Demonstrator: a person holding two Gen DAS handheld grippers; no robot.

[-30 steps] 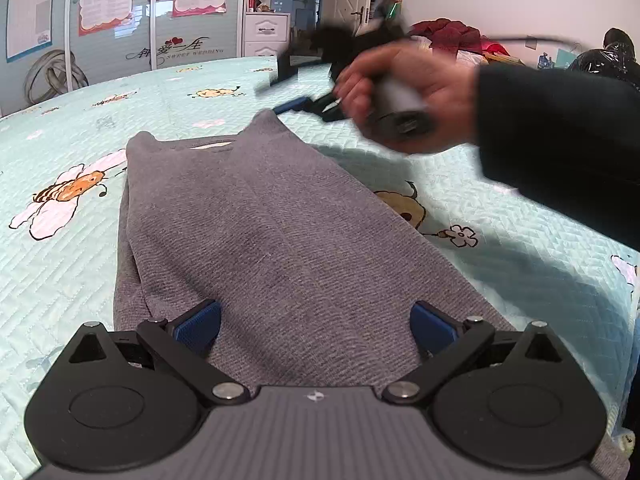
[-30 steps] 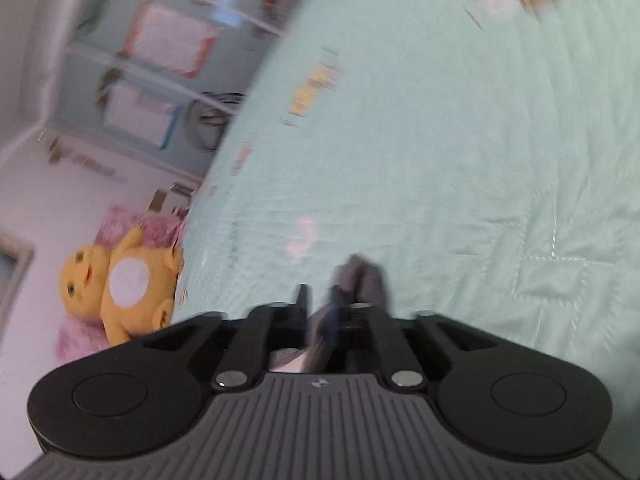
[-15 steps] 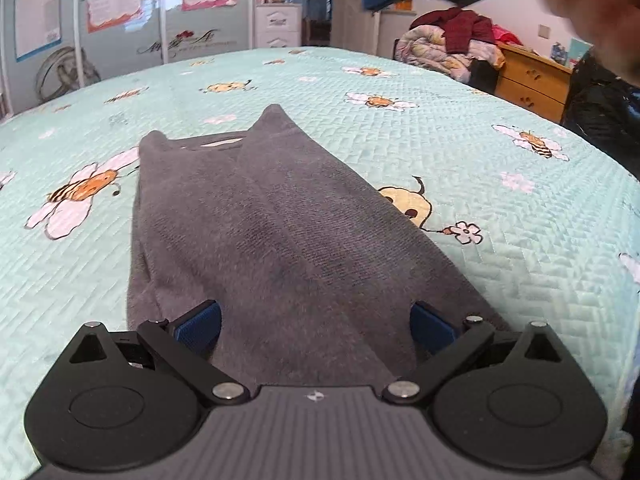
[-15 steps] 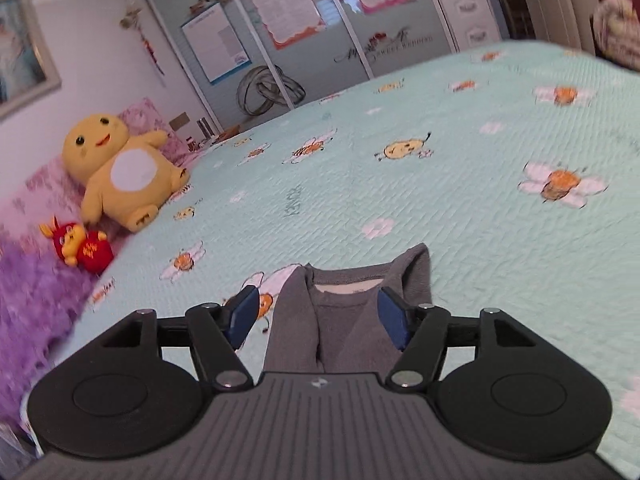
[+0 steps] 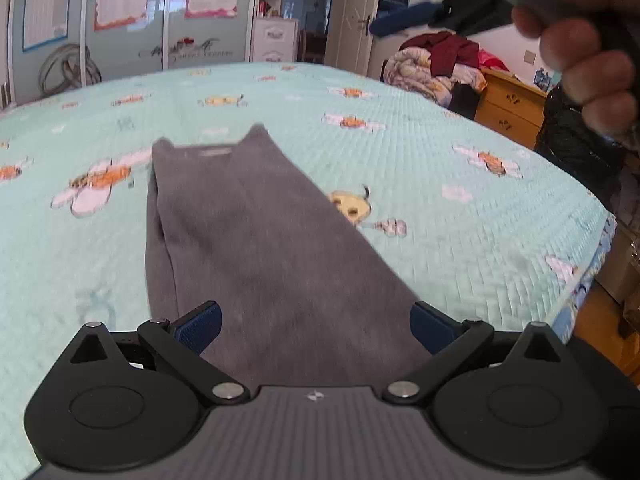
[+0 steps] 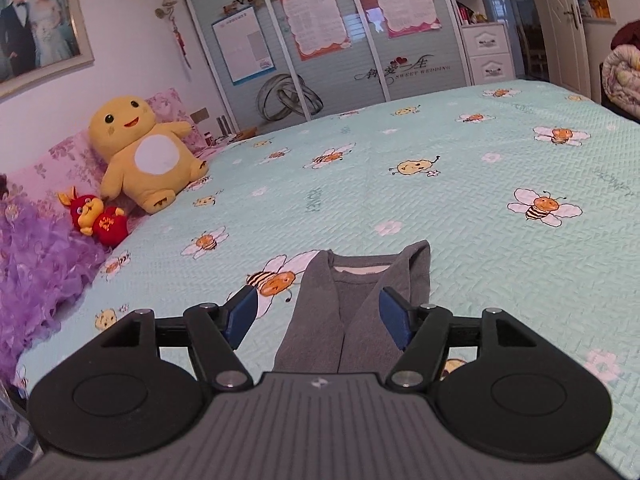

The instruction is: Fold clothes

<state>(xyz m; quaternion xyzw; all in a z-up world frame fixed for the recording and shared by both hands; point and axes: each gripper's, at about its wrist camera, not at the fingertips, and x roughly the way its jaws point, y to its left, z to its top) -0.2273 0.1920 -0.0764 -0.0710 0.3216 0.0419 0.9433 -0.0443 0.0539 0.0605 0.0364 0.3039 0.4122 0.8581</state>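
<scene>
Midway through folding, the gray sweater (image 5: pixel 264 240) lies sides-in on the bedspread (image 5: pixel 460 152); left gripper (image 5: pixel 316 326) and right gripper (image 6: pixel 320 314) both gape, empty, collar at twelve o'clock, crosswise folds remaining.

One grey garment (image 6: pixel 352 312), folded lengthwise, ahead of and between the right gripper's (image 6: pixel 318 316) fingers. One mint quilted bedspread (image 6: pixel 460 208) beneath it. Two plush toys far left of that gripper: one large yellow plush (image 6: pixel 142 152), one small red plush (image 6: pixel 98 220) just beside it. One framed wedding photograph (image 6: pixel 38 24) on the wall above them. Three posters (image 6: pixel 314 24) on the wardrobe doors ahead. Two grippers in all, the left gripper (image 5: pixel 316 326) included. One heap of bedding and clothes (image 5: pixel 436 66) and one wooden dresser (image 5: pixel 508 108), far right of the left gripper.
</scene>
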